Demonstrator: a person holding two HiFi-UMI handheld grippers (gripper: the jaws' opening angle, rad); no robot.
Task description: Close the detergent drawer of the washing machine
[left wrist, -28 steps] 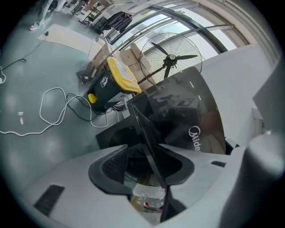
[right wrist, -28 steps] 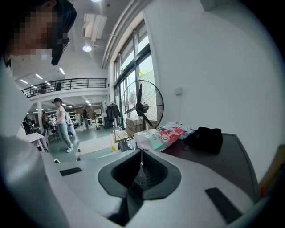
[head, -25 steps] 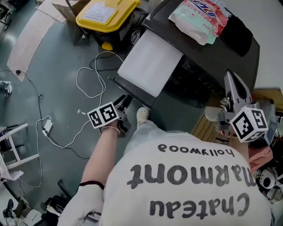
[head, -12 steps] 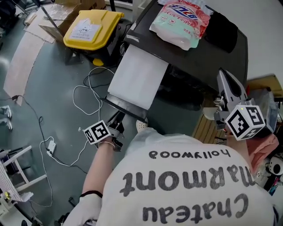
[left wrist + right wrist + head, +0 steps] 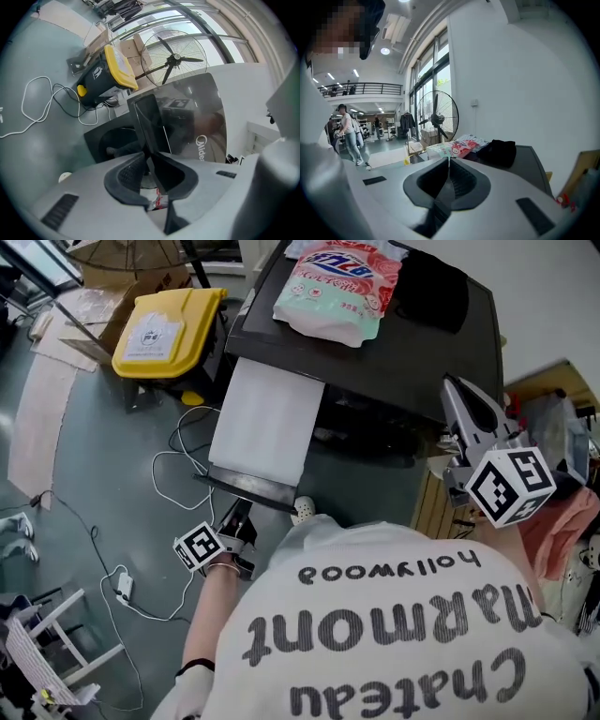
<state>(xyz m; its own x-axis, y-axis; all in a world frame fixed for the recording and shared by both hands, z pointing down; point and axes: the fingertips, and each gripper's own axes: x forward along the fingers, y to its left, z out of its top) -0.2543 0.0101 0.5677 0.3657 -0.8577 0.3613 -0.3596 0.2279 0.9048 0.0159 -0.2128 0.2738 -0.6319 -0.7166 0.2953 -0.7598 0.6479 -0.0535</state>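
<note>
The black washing machine (image 5: 422,343) stands ahead with a flat panel (image 5: 267,423) swung out from its front, white on the face I see and black along its near rim. My left gripper (image 5: 240,518) is at that near rim. In the left gripper view the thin dark panel edge (image 5: 147,117) runs between the jaws of the left gripper (image 5: 149,157); they have just been closing, and the pads now press on it. My right gripper (image 5: 457,395) hangs at the machine's right side, shut and empty, as the right gripper view (image 5: 449,161) shows.
A pink detergent bag (image 5: 333,282) and a black cloth (image 5: 427,296) lie on the machine's top. A yellow-lidded bin (image 5: 155,329) stands left of it, with white cable (image 5: 178,465) looped on the grey floor. A large fan (image 5: 173,58) is behind. Slatted wood (image 5: 433,512) sits under my right hand.
The left jaws have closed from wide open onto the panel's near rim. The right gripper has drifted slightly up and toward the machine. The head view has tilted further over the machine.
</note>
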